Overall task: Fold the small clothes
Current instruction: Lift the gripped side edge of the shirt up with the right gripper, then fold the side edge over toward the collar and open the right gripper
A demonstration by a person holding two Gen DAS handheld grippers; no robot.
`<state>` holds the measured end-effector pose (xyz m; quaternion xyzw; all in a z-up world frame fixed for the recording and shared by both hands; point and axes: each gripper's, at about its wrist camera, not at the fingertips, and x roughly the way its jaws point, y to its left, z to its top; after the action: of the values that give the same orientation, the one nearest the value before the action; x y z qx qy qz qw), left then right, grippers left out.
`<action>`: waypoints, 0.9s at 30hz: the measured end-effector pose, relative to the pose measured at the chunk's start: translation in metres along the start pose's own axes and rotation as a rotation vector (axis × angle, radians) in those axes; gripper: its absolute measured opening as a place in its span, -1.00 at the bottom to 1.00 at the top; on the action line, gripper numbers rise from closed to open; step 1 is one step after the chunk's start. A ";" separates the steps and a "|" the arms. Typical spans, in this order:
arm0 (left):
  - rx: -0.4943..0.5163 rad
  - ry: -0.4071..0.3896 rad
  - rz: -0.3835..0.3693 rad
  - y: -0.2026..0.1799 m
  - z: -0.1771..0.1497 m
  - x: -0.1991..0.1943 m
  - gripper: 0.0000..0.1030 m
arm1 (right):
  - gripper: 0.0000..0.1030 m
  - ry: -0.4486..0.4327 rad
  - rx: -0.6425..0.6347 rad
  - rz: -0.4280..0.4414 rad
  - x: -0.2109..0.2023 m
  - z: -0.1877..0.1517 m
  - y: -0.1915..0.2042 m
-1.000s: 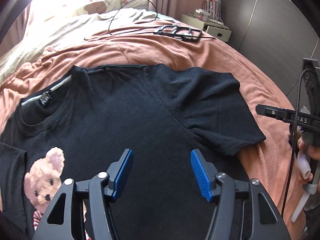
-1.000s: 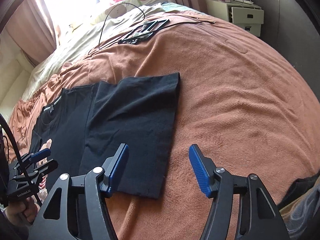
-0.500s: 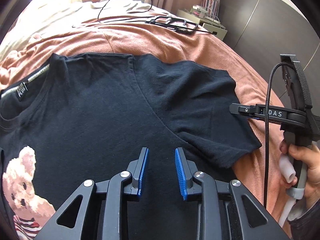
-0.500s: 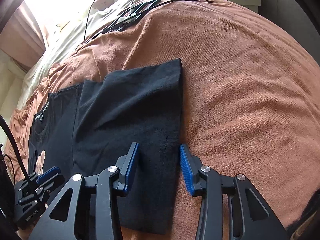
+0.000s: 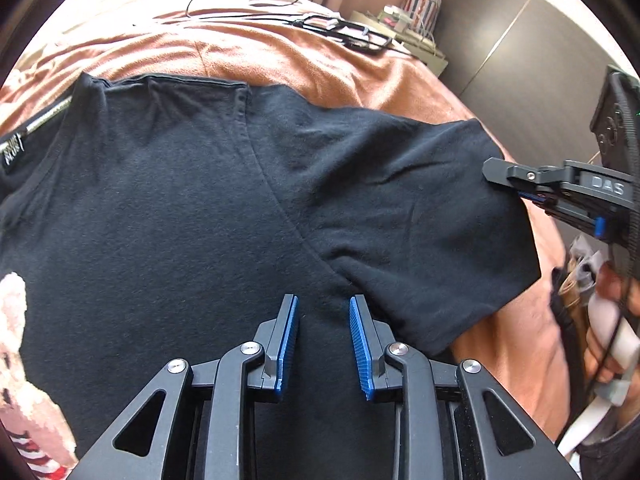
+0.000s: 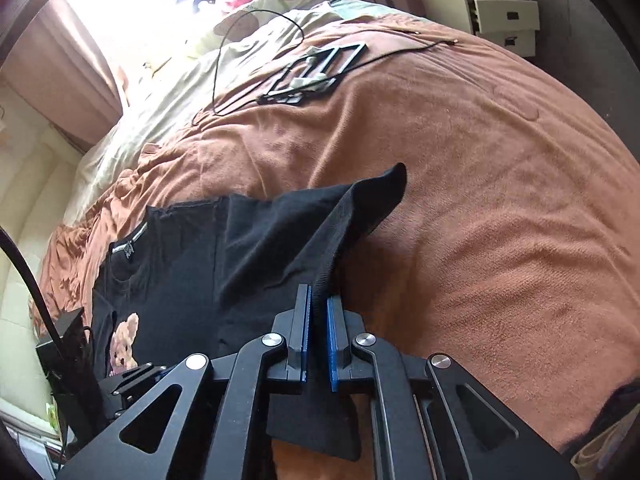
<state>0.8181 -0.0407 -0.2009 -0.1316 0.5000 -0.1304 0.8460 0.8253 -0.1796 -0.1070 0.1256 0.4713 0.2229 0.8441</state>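
**Sleeve hem pinched and raised off the bed**

Black T-shirt (image 5: 168, 216) lay face up on a brown blanket (image 6: 500, 184) covering the bed, its neckline and label toward the left of the left wrist view and a teddy-bear print (image 6: 123, 342) low on its chest. The right gripper (image 6: 318, 322) had its blue-padded jaws pressed together on the hem of the shirt's sleeve (image 6: 288, 236), and the cloth rose from the blanket in a taut ridge running up to the jaws, with the far corner of the sleeve curling free above the bed. In the left wrist view that same sleeve (image 5: 420, 208) spread out to the right of the shirt body, and the right gripper reached in from the right edge at its outer hem, with part of a hand (image 5: 612, 320) on a white handle below it.

The left gripper (image 5: 323, 344) was low over the shirt beside the underarm seam, its jaws a narrow gap apart with black fabric showing between the pads; whether the pads touched the cloth could not be told.

Farther up the bed, a black cable (image 6: 240, 52) looped across a pale sheet and a dark frame-like object (image 6: 316, 68) rested on the blanket. A white drawer unit (image 6: 492, 16) stood beside the bed near a grey wall.
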 end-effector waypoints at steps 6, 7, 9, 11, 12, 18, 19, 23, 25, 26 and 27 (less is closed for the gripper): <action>-0.029 0.008 -0.020 0.002 0.000 0.000 -0.45 | -0.93 -0.012 -0.064 0.046 -0.020 0.001 0.034; -0.036 0.017 -0.025 0.004 0.000 -0.002 -0.45 | -0.93 -0.015 -0.081 0.054 -0.023 0.000 0.042; -0.042 0.021 -0.011 0.009 0.001 -0.008 -0.45 | -0.93 -0.019 -0.093 0.069 -0.024 -0.002 0.052; -0.055 0.014 0.017 0.016 0.005 -0.015 -0.45 | -0.93 -0.021 -0.095 0.087 -0.026 -0.004 0.055; -0.070 0.007 0.021 0.021 0.005 -0.019 -0.45 | -0.93 -0.023 -0.099 0.097 -0.027 -0.006 0.059; -0.124 -0.030 0.067 0.054 0.006 -0.048 -0.44 | -0.93 -0.013 -0.119 0.137 -0.024 -0.008 0.076; -0.132 -0.035 0.074 0.060 0.006 -0.052 -0.45 | -0.93 -0.010 -0.124 0.143 -0.021 -0.008 0.080; -0.165 -0.047 0.118 0.084 0.006 -0.070 -0.44 | -0.94 0.003 -0.150 0.174 -0.008 -0.010 0.100; -0.180 -0.055 0.124 0.095 0.005 -0.079 -0.44 | -0.94 0.010 -0.164 0.184 -0.001 -0.011 0.107; -0.181 -0.060 0.132 0.100 0.004 -0.083 -0.44 | -0.94 0.014 -0.171 0.189 0.002 -0.011 0.111; -0.182 -0.064 0.141 0.105 0.004 -0.087 -0.44 | -0.94 0.020 -0.182 0.197 0.007 -0.012 0.116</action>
<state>0.7901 0.0876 -0.1656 -0.1765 0.4908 -0.0201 0.8530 0.7878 -0.0753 -0.0692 0.0920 0.4429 0.3476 0.8213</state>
